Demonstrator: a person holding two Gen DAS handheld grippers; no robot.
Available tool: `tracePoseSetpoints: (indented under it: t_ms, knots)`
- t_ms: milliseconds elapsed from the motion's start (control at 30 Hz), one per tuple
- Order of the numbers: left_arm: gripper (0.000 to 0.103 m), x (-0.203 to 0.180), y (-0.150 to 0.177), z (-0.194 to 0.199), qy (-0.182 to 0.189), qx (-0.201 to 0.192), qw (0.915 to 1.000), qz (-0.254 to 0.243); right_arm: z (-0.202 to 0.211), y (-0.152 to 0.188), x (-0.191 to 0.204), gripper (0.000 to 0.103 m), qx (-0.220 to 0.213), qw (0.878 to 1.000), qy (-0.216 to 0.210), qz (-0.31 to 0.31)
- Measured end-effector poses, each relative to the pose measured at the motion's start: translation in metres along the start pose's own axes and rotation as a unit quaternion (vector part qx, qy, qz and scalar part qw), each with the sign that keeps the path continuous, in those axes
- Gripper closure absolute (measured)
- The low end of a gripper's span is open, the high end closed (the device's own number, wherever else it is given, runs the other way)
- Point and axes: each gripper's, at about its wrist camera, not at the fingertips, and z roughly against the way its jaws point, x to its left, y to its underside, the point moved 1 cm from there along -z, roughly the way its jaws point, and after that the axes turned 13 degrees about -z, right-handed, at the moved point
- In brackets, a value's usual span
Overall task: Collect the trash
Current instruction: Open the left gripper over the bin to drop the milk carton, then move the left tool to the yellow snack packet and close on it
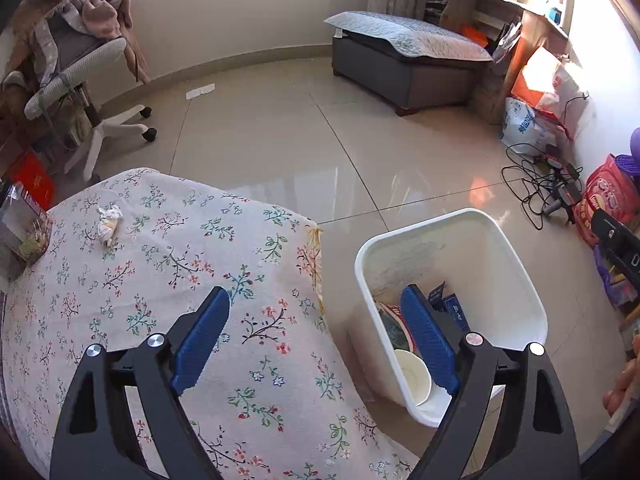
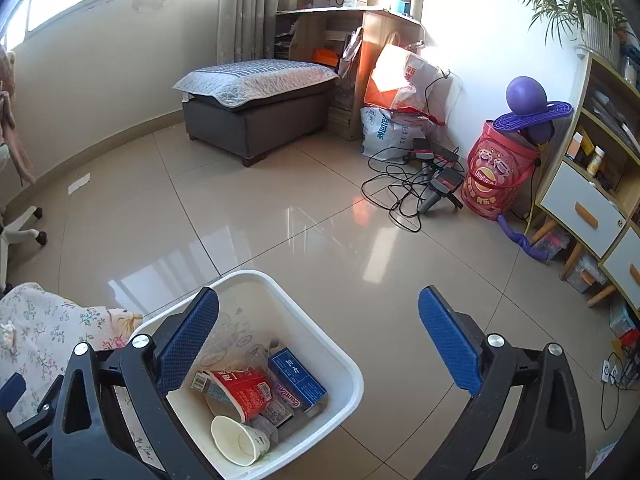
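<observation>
A white bin (image 1: 440,220) stands on the floor beside a table with a floral cloth (image 1: 160,280). My left gripper (image 1: 314,294) is open and holds nothing; its left finger is over the cloth and its right finger over the bin. A crumpled tissue (image 1: 108,220) lies on the cloth at the far left. In the right wrist view the bin (image 2: 352,372) holds a paper cup (image 2: 236,440), a red cup (image 2: 244,392), a blue box (image 2: 296,376) and wrappers. My right gripper (image 2: 319,296) is open and empty, above the bin's right side and the floor.
A clear box (image 1: 24,232) sits at the table's left edge. An office chair draped with clothes (image 1: 80,64) stands to the left and a grey ottoman (image 2: 256,112) farther back. Cables (image 2: 404,188), a red bucket (image 2: 496,168) and a shelf unit (image 2: 592,184) line the right wall.
</observation>
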Motion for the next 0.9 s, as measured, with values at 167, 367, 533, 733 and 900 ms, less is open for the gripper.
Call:
tracePoseSetpoints:
  t_ms: [167, 367, 533, 733, 900]
  knots:
    - [0.018, 0.04, 0.024, -0.001, -0.023, 0.019, 0.9993, 0.023, 0.012, 0.021, 0.044, 0.007, 0.014, 0.998, -0.037, 0.056]
    - [0.018, 0.095, 0.059, 0.002, -0.046, 0.054, 0.9972, 0.022, 0.027, 0.051, 0.099, 0.007, 0.025, 0.988, -0.071, 0.137]
    - [0.018, 0.144, 0.098, -0.005, -0.054, 0.119, 0.9912, -0.022, 0.039, 0.068, 0.132, 0.007, 0.029, 0.98, -0.088, 0.176]
    - [0.018, 0.178, 0.141, -0.016, -0.002, 0.207, 0.9736, -0.096, 0.046, 0.088, 0.162, 0.007, 0.03, 0.971, -0.093, 0.218]
    - [0.018, 0.178, 0.175, -0.025, 0.038, 0.265, 0.9438, -0.194, 0.049, 0.101, 0.181, 0.007, 0.032, 0.965, -0.093, 0.241]
